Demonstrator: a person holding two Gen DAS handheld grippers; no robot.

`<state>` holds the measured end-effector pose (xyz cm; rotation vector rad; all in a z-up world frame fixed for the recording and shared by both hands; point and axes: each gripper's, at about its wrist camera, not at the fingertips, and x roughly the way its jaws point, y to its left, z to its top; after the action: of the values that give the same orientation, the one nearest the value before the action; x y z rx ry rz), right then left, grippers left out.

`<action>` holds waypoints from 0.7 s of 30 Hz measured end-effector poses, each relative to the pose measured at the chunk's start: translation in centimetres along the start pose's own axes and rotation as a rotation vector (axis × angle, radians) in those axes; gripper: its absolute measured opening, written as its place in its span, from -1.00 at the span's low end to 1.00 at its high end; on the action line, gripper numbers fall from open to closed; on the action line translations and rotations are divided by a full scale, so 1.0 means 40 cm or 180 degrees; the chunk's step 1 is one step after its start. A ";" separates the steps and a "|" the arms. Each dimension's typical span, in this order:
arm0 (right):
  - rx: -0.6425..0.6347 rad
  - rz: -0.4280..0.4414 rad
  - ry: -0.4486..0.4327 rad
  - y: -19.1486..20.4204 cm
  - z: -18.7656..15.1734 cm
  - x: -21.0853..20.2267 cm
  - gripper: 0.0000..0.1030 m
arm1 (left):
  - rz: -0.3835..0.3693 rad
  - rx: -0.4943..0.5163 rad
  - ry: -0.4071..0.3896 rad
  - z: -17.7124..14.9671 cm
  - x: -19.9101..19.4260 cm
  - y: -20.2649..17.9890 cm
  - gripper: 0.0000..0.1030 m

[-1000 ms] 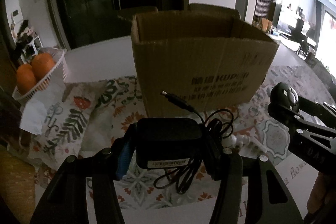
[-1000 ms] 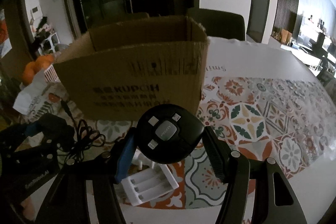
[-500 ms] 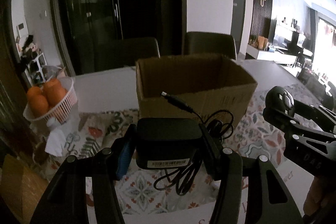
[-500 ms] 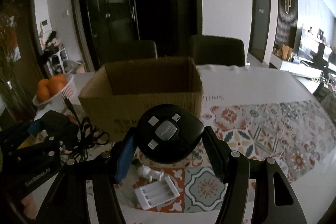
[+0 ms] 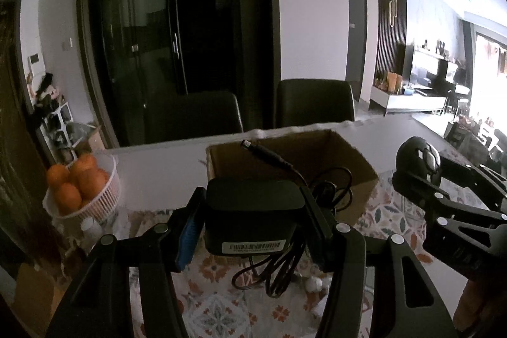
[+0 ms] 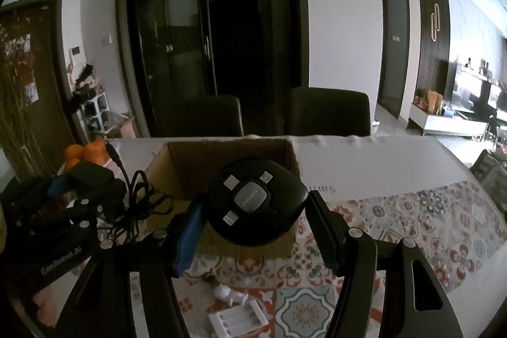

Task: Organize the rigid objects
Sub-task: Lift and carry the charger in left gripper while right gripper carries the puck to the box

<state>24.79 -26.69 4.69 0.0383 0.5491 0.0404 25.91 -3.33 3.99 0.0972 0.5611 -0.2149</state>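
Note:
My left gripper (image 5: 253,220) is shut on a black power adapter (image 5: 250,211), whose cable (image 5: 279,262) hangs in loops below and whose plug (image 5: 253,146) sticks up. My right gripper (image 6: 253,220) is shut on a round black disc-shaped device (image 6: 255,205) with a grey centre button. Both are held above the patterned tablecloth, in front of an open brown cardboard box (image 5: 355,160) (image 6: 171,176). The box looks empty inside. Each gripper shows at the edge of the other's view: the right gripper (image 5: 421,176), the left gripper (image 6: 79,192).
A white basket of oranges (image 5: 79,189) stands at the left on the white table (image 6: 364,160). A white battery holder (image 6: 237,319) and a small white piece (image 6: 221,292) lie on the cloth below. Two dark chairs (image 5: 313,103) stand behind the table.
Both grippers have risen with their loads. The box now sits lower in both views and its open top and inside walls show.

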 end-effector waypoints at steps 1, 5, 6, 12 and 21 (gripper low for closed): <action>0.0003 0.0007 -0.0007 -0.002 0.007 0.003 0.23 | 0.0013 0.0004 -0.0009 0.007 0.001 -0.001 0.09; 0.0012 0.0026 -0.0013 -0.009 0.033 0.019 0.23 | 0.0029 0.0038 -0.0036 0.036 0.014 -0.002 0.09; 0.0004 0.0025 -0.0015 -0.010 0.041 0.024 0.23 | 0.0034 0.0045 -0.0039 0.042 0.019 -0.002 0.09; -0.0035 0.0013 -0.0020 -0.015 0.068 0.048 0.23 | 0.0026 0.0018 -0.0026 0.070 0.047 0.002 0.09; -0.0111 0.0019 0.0000 -0.013 0.108 0.091 0.23 | 0.0048 0.0029 -0.0033 0.119 0.093 0.007 0.09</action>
<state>30.16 -27.17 6.44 0.0062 0.5483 0.0559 31.49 -4.44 6.01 0.1092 0.5490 -0.2033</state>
